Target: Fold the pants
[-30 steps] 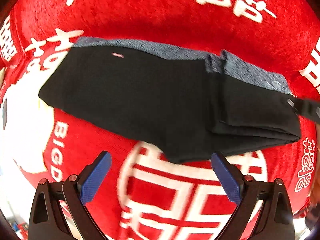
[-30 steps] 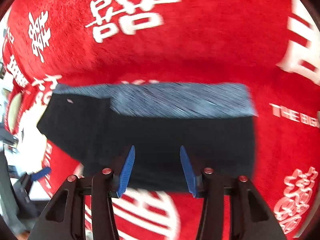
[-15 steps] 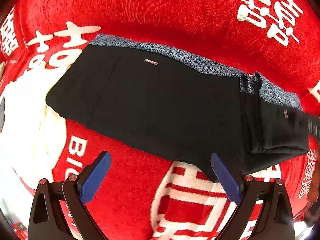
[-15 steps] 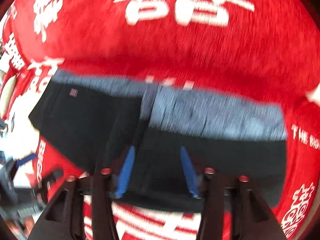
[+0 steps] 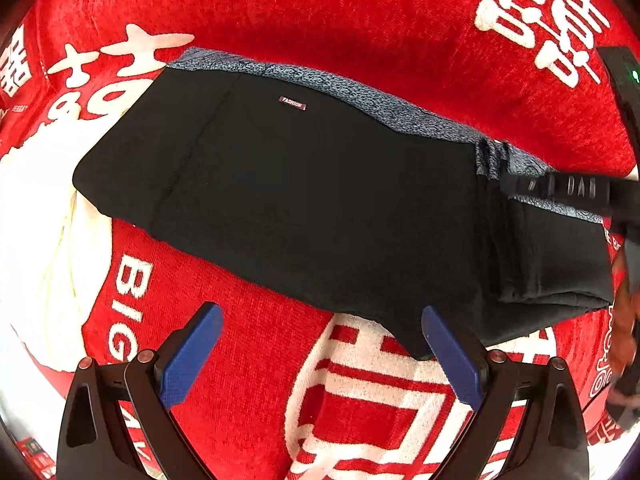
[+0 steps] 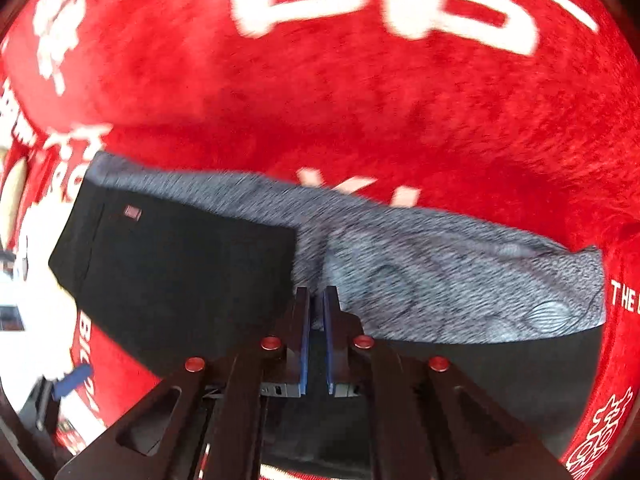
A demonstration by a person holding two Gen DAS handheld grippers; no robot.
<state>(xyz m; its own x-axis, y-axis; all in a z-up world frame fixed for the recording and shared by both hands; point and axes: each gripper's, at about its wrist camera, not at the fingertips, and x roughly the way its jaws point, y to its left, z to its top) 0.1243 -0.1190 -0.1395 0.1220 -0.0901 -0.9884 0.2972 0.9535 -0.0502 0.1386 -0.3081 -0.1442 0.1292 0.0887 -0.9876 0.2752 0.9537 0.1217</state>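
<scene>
The black pants (image 5: 320, 200) with a grey patterned lining lie partly folded on the red cloth (image 5: 360, 20). My left gripper (image 5: 320, 352) is open and empty, just short of the pants' near edge. My right gripper (image 6: 316, 304) is shut on the pants (image 6: 180, 272) at the grey lining (image 6: 440, 280), where a black folded layer ends. It also shows at the right of the left wrist view (image 5: 560, 188), lying over the folded stack. A small label (image 5: 293, 103) sits on the black fabric.
The red cloth with white characters (image 6: 360, 80) covers the whole surface. A white patch of the print (image 5: 40, 260) lies at the left. The left gripper's blue pad (image 6: 72, 376) shows at the lower left of the right wrist view.
My right gripper has closed from open onto the pants at the grey lining. My left gripper has stayed open and shifted slightly; the pants now sit closer to it.
</scene>
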